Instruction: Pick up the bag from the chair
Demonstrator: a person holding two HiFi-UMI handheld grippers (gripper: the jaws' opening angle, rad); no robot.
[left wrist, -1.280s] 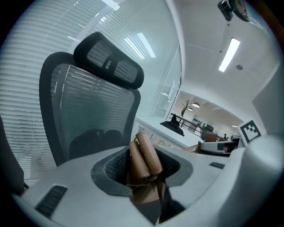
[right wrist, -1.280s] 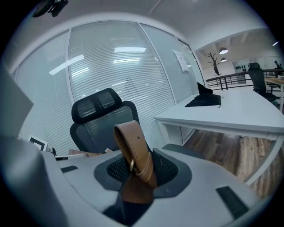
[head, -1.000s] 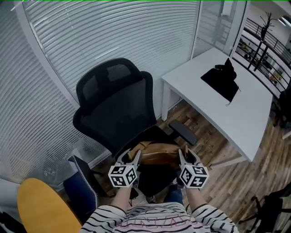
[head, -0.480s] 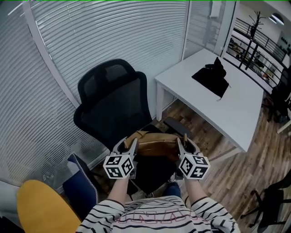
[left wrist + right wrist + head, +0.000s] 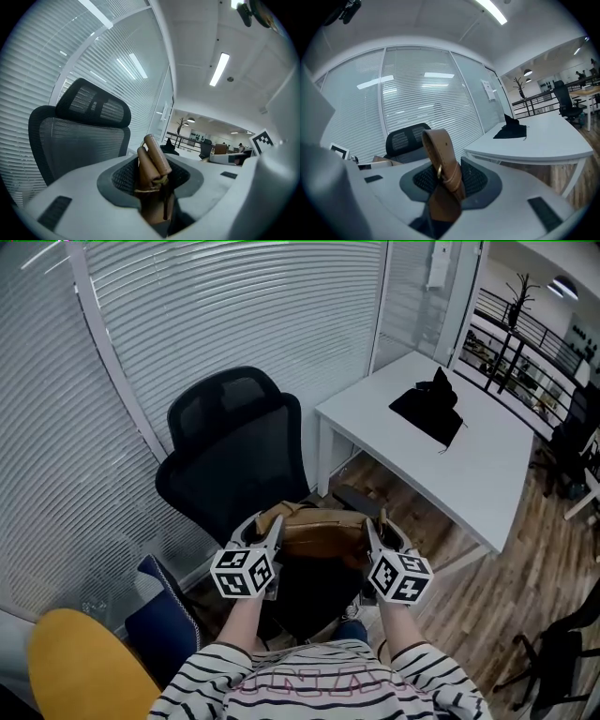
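A tan leather bag (image 5: 317, 531) hangs between my two grippers, above the seat of the black mesh office chair (image 5: 239, 457). My left gripper (image 5: 265, 536) is shut on the bag's rolled brown handles (image 5: 152, 165), which stick up between its jaws. My right gripper (image 5: 374, 538) is shut on a flat brown strap with a metal buckle (image 5: 443, 169). In the head view the bag's body spans the gap between the grippers, its lower part hidden behind them.
A white desk (image 5: 459, 460) stands to the right with a black cloth item (image 5: 427, 407) on it. White blinds (image 5: 234, 315) cover the glass wall behind the chair. A yellow round seat (image 5: 80, 667) and a dark blue object (image 5: 159, 620) are at lower left.
Both grippers have risen slightly with the bag held between them, and the head view has shifted a little so that the chair and desk sit further left.
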